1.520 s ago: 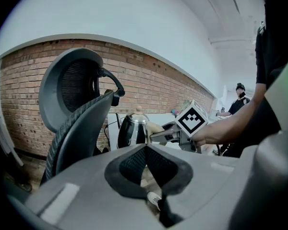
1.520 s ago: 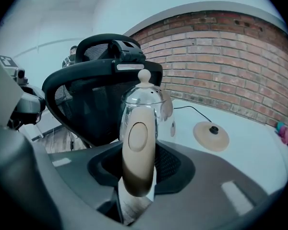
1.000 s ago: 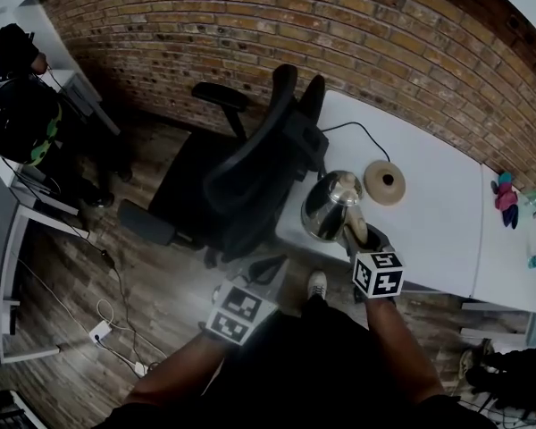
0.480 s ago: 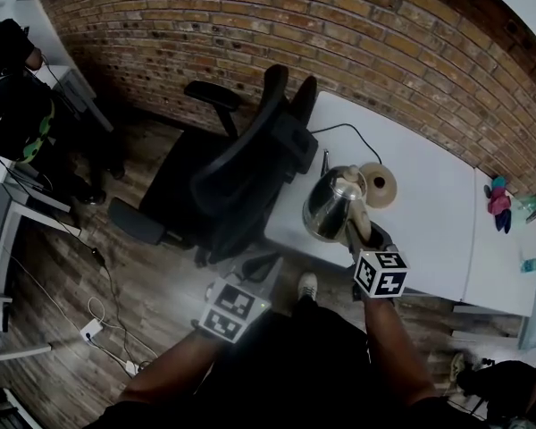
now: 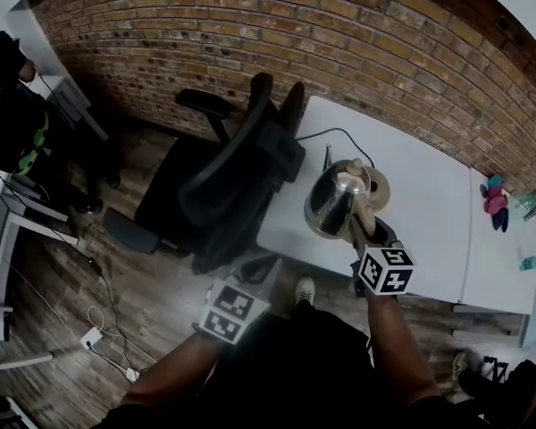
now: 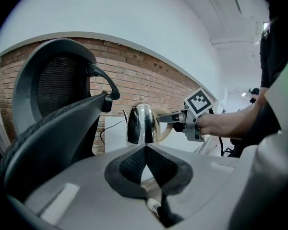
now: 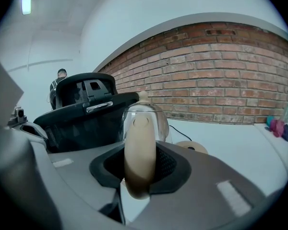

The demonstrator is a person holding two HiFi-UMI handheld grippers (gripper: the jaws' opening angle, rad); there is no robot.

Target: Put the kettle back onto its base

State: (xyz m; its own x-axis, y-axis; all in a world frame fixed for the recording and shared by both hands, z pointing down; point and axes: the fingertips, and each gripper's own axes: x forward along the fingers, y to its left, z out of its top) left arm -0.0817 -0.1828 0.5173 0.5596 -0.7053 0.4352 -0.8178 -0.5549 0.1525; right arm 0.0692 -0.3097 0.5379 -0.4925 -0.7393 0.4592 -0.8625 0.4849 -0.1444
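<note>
Counting: one kettle (image 5: 332, 199), one round base (image 5: 381, 189), one white bench (image 5: 429, 195), one black office chair (image 5: 241, 168), one black cord (image 5: 344, 135), two grippers.

Kettle: clamped by its beige handle (image 7: 139, 152) between right gripper (image 5: 364, 231) jaws, pads pressing on both sides, steel body out ahead of the tips. Held up over the bench, not seated on base.

Base: flat on bench, just beyond and right of kettle, partly covered by it in head view.

Left gripper (image 5: 264, 266): jaws closed tip to tip, nothing between, low beside the chair, well apart from kettle.
</note>
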